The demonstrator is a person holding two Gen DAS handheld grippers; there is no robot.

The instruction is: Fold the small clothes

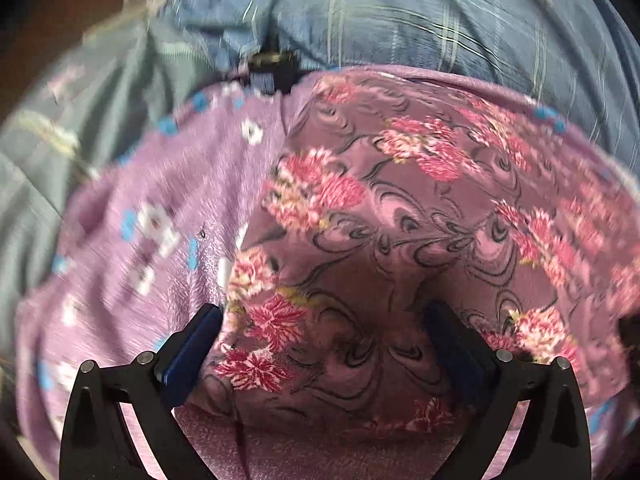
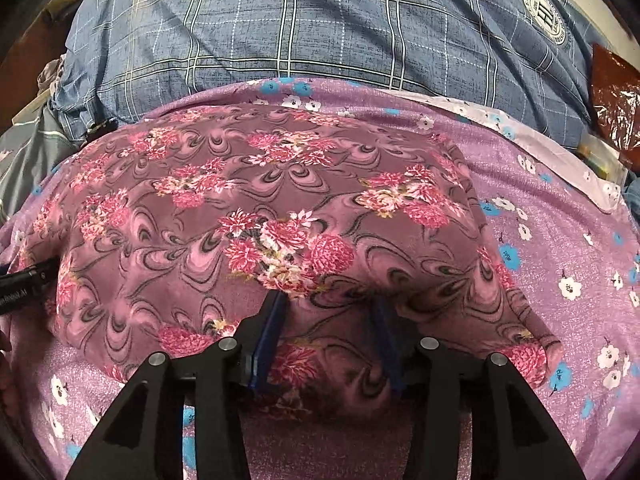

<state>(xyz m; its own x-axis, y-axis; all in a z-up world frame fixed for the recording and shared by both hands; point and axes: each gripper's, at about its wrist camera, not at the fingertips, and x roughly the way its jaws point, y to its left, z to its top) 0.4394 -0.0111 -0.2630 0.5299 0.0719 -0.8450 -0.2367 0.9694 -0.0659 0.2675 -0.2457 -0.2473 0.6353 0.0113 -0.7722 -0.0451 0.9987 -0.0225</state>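
Two hand-held grippers work one garment: the left hand-held gripper (image 1: 324, 344) stands spread wide and the right hand-held gripper (image 2: 328, 334) part-spread, each straddling the near hem of the pink floral garment (image 2: 280, 208) without visibly pinching it. The garment lies just ahead of both, flat on a lilac flowered bedsheet (image 2: 560, 240); it looks light, limp and slippery, best taken at hem corners. Beyond lies a blue checked pillow (image 2: 320, 32) with round emblems whose lettering is unreadable.
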